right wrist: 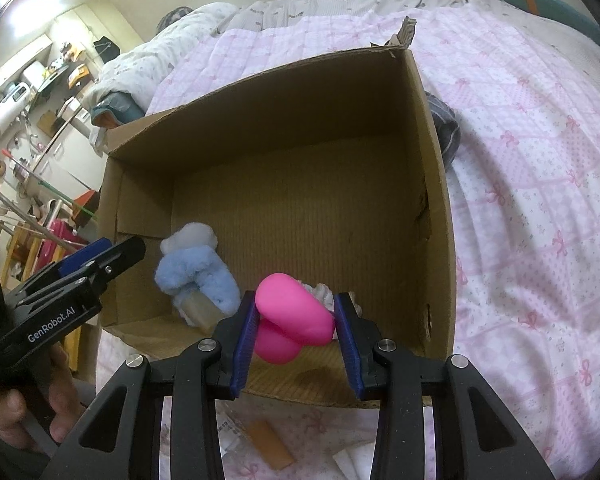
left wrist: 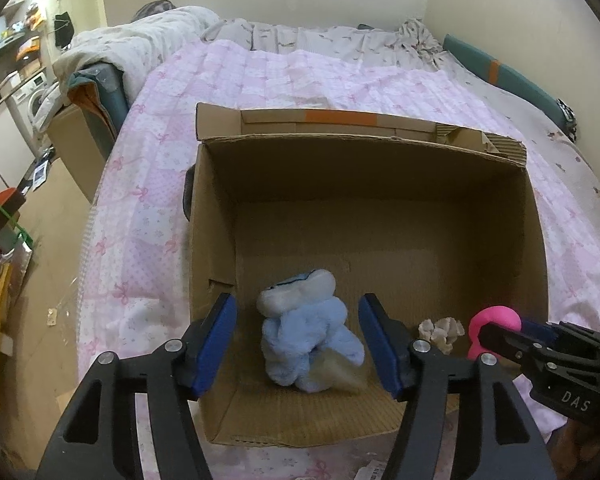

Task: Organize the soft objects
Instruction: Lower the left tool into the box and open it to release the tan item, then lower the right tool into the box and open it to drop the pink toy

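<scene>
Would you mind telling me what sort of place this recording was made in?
Most likely a small home bedroom: a bed under a pink bow-print quilt holds the cardboard box, and a washing machine stands beyond.

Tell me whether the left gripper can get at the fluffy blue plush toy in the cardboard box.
Probably yes: the left gripper is open, with the fluffy blue plush toy lying between its fingers on the open cardboard box floor, nothing covering it.
</scene>
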The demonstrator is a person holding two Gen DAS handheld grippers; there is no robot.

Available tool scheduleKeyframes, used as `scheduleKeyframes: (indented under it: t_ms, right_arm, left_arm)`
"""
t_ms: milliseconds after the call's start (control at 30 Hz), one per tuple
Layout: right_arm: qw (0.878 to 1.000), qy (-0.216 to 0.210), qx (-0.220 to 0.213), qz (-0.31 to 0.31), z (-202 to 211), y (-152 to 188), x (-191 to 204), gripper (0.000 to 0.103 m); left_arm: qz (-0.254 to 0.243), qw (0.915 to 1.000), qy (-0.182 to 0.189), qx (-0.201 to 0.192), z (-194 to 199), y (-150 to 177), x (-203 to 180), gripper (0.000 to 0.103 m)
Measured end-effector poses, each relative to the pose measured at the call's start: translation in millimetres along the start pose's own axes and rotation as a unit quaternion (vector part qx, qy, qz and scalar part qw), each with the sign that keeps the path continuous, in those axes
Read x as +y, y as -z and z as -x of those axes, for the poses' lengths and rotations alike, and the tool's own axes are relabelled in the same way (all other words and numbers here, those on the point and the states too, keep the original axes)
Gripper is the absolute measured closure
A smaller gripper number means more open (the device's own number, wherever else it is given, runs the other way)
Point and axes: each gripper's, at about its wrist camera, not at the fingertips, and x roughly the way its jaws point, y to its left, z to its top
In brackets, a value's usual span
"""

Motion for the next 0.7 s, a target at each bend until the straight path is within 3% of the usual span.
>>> scheduleKeyframes:
  t_ms: [333,500,700]
  right_arm:
    - [1.000,-0.013,0.003,-0.003,-1,-1,2,0.061]
    - [0.998,-0.050,-0.022,-0.026,8,-3,0,0.023]
    - [0.998,-0.051,-0.032,-0.036,11,-5,-1,0.023]
  left_arm:
    - [0.005,1.0000,-0.006,0.003,-1,-1,2,0.042]
    - [0.001,0.9998,-0.019,0.000,0,0,3,0.042]
    - [0.009,0.9997,-0.022,-0.001,0,0,9,0.042]
